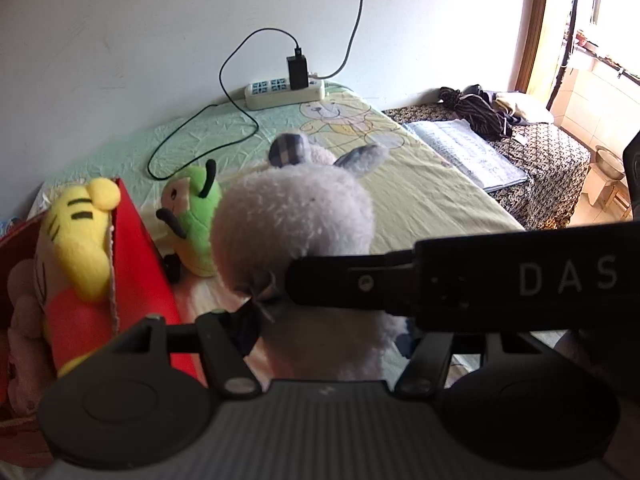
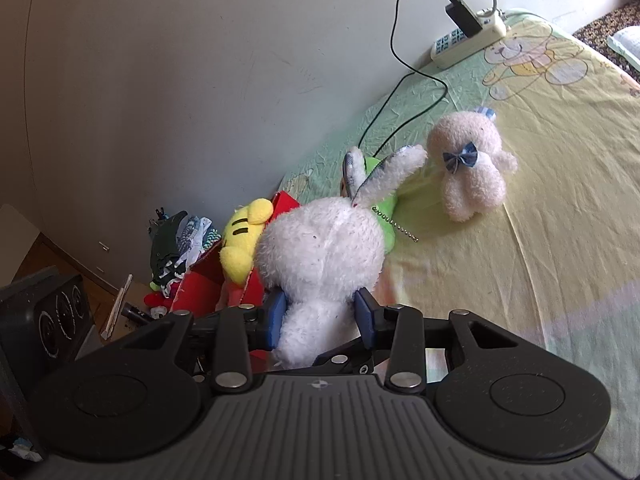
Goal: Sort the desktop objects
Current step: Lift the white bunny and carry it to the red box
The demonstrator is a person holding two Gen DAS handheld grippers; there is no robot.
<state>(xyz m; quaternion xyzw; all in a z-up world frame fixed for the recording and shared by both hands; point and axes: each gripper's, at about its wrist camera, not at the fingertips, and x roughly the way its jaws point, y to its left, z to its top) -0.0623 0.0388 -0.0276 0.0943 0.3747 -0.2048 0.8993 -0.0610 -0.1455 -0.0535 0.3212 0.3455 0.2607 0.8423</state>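
Note:
A white plush bunny [image 2: 320,248] with blue-lined ears is held over the bed, and my right gripper [image 2: 320,316] is shut on its lower body with blue pads. In the left wrist view the bunny [image 1: 296,216] fills the centre, with the right gripper's black finger [image 1: 360,284] crossing from the right. The bunny's body lies between the fingers of my left gripper [image 1: 332,320], whose tips are hidden. A red box [image 1: 136,248] at the left holds a yellow tiger plush [image 1: 80,232]. Beside the box lies a green plush [image 1: 196,220]. A cream bear [image 2: 468,164] with a blue bow sits further off.
The toys lie on a bed sheet [image 2: 520,260] with a bear print. A power strip [image 1: 284,92] with a charger and black cable [image 1: 180,148] lies by the wall. A second bed [image 1: 540,148] carries a book and clothes. Floor clutter [image 2: 180,248] and a speaker [image 2: 52,320] are at the left.

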